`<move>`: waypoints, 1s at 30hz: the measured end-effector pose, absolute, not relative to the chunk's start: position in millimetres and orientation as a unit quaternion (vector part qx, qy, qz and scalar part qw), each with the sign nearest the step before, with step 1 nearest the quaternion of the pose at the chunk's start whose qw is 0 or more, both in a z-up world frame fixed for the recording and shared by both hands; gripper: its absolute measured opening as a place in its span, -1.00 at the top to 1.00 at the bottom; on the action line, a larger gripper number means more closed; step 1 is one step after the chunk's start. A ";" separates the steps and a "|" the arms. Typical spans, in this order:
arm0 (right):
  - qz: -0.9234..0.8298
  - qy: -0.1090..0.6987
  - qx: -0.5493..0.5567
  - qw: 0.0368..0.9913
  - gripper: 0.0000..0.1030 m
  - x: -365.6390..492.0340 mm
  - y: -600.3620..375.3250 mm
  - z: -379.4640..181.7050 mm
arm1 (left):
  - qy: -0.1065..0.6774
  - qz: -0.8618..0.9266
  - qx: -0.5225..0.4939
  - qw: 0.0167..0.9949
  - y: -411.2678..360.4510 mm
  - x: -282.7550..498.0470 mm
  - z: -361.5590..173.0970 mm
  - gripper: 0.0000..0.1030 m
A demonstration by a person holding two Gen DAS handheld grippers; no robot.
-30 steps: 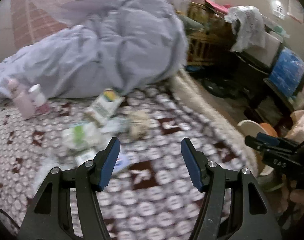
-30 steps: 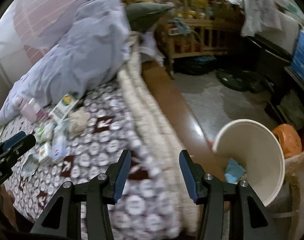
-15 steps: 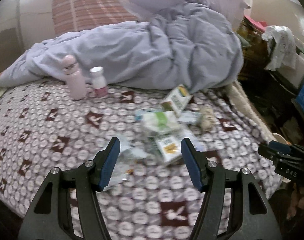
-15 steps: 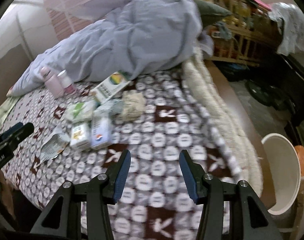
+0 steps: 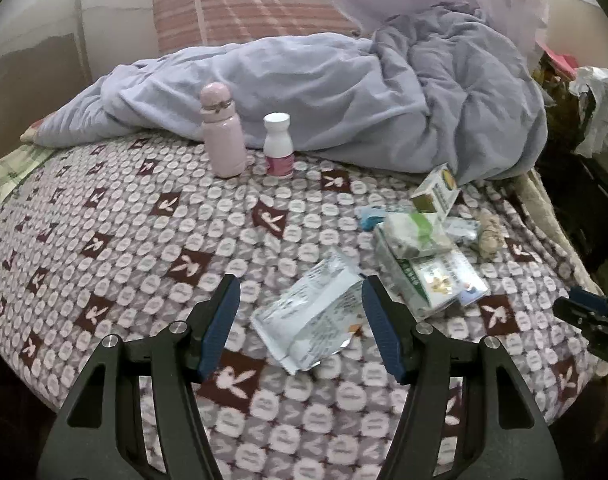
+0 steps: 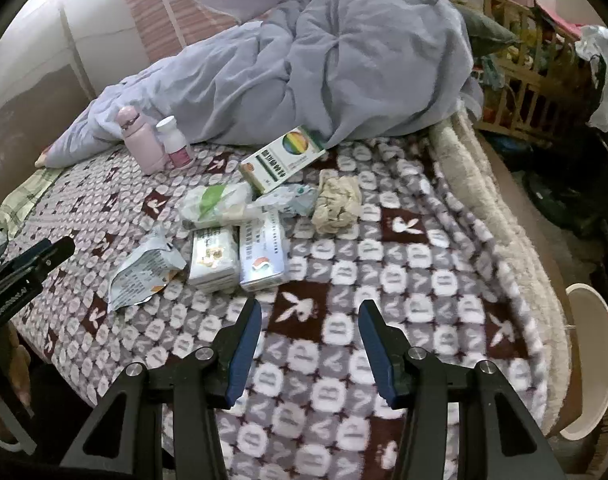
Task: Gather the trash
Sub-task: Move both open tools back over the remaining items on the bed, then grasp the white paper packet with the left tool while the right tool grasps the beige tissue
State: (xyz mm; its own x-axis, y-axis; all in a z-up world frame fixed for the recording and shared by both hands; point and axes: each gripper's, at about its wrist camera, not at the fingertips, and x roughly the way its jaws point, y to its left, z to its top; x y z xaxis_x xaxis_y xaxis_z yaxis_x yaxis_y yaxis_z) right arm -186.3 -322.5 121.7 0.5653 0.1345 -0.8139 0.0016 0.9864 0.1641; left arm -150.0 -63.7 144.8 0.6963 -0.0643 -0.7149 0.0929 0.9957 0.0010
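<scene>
Silvery torn wrapper point(image 5: 318, 312) lies on our bed's patterned blanket point(image 5: 115, 240); left gripper point(image 5: 297, 320) and right gripper point(image 6: 310, 340) hover, jaws apart, empty.

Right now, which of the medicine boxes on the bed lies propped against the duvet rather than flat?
The green box with the rainbow circle: its far end rests against the lilac duvet. The two white boxes lie flat, side by side.

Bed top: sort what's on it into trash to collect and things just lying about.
Trash to collect:
- torn silver wrapper
- crumpled beige tissue
- crumpled plastic packet
- medicine boxes, apparently empties
- white bin beside the bed, likely the drop point

Just lying about:
- pink flask
- white pill bottle
- lilac duvet
- patterned blanket
</scene>
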 end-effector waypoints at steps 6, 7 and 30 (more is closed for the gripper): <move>0.048 0.473 0.061 0.878 0.06 -182.1 -314.1 116.8 | 0.418 -0.051 -0.002 0.907 -39.5 -145.3 130.0 -0.21; 0.052 0.475 0.062 0.876 0.06 -180.5 -312.1 115.2 | 0.424 -0.053 -0.008 0.904 -34.6 -144.3 126.8 -0.21; 0.025 0.494 0.113 0.862 -0.07 -108.3 -351.7 76.3 | 0.512 -0.140 0.036 0.847 -63.7 -73.5 54.9 -0.21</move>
